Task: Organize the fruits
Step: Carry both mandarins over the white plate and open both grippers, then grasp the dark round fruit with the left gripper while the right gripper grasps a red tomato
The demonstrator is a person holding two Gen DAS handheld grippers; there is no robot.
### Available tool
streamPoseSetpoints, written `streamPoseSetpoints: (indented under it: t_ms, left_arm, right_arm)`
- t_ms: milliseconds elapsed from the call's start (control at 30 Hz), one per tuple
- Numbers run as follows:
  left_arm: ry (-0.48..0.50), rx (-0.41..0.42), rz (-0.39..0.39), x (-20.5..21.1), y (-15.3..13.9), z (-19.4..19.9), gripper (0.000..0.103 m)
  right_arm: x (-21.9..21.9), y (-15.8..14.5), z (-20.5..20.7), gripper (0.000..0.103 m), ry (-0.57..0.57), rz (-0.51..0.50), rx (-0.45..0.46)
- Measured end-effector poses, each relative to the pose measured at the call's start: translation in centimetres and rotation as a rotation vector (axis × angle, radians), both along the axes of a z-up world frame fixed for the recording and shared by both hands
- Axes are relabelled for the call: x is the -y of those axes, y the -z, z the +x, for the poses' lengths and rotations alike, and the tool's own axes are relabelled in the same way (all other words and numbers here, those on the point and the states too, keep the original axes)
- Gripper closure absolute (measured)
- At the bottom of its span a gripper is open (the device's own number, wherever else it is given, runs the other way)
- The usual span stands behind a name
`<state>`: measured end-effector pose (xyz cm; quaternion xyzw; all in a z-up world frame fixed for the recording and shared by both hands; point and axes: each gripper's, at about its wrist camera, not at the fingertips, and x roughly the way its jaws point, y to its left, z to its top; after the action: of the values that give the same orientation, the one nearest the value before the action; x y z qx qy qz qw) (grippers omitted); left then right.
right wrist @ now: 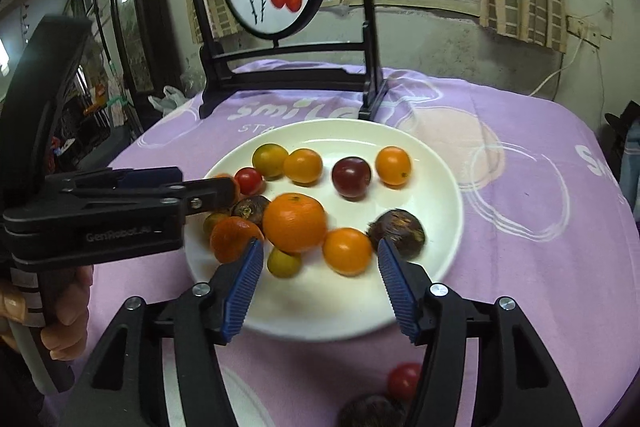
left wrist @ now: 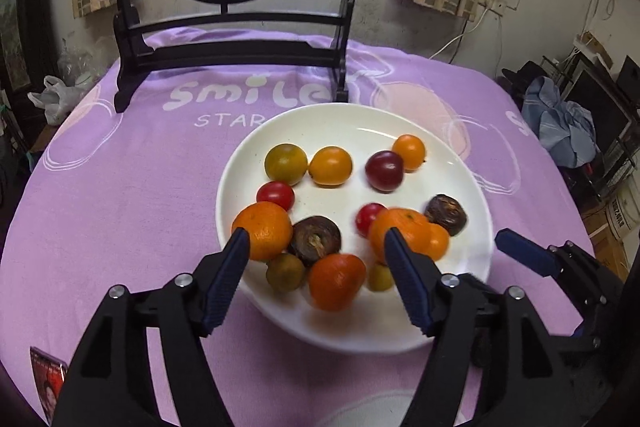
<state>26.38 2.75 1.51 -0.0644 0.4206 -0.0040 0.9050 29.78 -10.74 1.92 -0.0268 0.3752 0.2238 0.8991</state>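
Hovering over the white plate (right wrist: 448, 195) at frame centre, both tools are spread wide and empty: left gripper (left wrist: 316, 239), right gripper (right wrist: 320, 247). The pick seems underway; next, the right should close on the yellow-orange tomato (right wrist: 347, 251) between its fingers.

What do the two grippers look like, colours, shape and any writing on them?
Both are alike. The left gripper and right gripper have matte black angular frames with triangular cut-outs and silver round bolts at the joints. Each finger ends in a blue ribbed pad. The right wrist view shows pale "GenRobot.AI" lettering on the left gripper's side, above a black handle. No cables or sleeves show.
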Motion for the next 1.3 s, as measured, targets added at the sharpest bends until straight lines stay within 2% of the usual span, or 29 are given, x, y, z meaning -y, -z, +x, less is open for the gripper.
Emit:
streamPoseSetpoints:
  t_ms: [300,633,1000,1300]
  left_arm:
    - [0.045,0.026,-0.014,2.1,-0.7,-6.5,0.031]
    - [0.129,-0.025,-0.013,7.0,1.9,-11.1,0.03]
    - [0.203,-0.111,0.025,13.6,6.6,-9.7,0.03]
    - [0.205,-0.137,0.058,16.0,8.1,-6.4,0.038]
  right_arm:
    - [5.6,-0.1,-5.3,0.04,0.085,0.008,-0.023]
    - [10.3,1.6,-9.5,0.04,0.198,0.011,-0.048]
    - [13.0,2.8,-9.6,0.04,0.281,0.026,-0.054]
    - [14.2,0.4,-10.7,0.036,0.318,0.066,0.043]
